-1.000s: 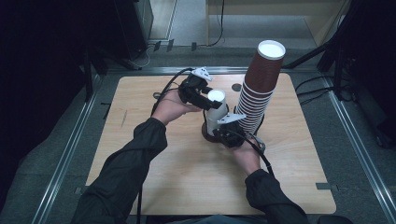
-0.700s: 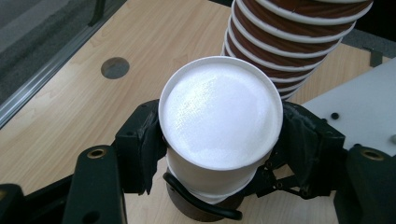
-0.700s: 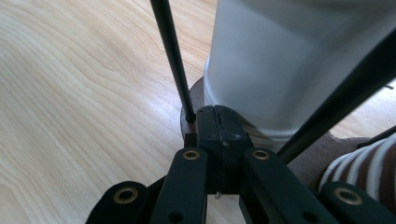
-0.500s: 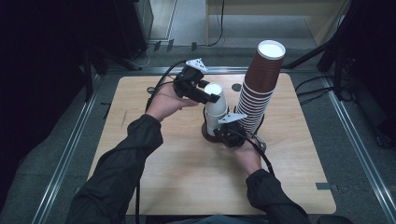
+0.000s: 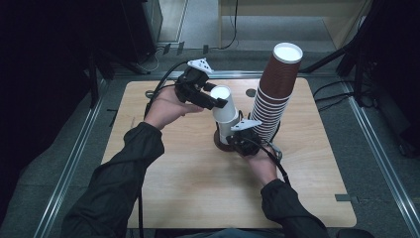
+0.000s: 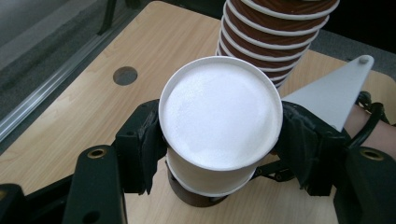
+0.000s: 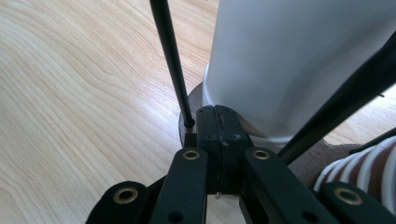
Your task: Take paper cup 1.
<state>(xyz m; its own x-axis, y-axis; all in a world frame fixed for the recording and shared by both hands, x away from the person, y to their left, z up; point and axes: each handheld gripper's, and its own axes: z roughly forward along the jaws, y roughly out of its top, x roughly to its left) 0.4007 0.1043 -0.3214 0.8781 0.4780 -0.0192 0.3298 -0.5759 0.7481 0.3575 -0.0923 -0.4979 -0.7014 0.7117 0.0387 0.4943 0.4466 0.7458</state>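
1. the left gripper (image 5: 214,101), upper middle of the high view, has its jaws clamped on the top of a white cup (image 5: 225,114); in the left gripper view the black pads press the cup (image 6: 220,121) on both sides just under its upturned base

2. that cup sits upside down over others of its kind, a short white stack (image 5: 227,130) leaning at the centre of the wooden table (image 5: 173,188), resting on a dark round base (image 5: 221,145)

3. the right gripper (image 5: 241,140), just below and right of the white stack in the high view, has its jaws pressed fully together with nothing between them (image 7: 218,140); its tip rests by the foot of the stack, seemingly steadying it

4. to peel the top cup off well, i judge the lift should run straight along the lean of the stack, slow and without twisting, so the cup beneath does not come with it

5. the squeeze should stay light; thin paper walls would buckle under a hard pinch

6. the closed right jaws should keep the lower cups pinned down, well clear of the tall stack

7. counts: one tall stack of brown ribbed cups (image 5: 275,94) at centre right, too many rims to count surely; one short white stack, at least two cups showing in the left gripper view; two grippers; two round holes in the table's far edge (image 5: 250,92)
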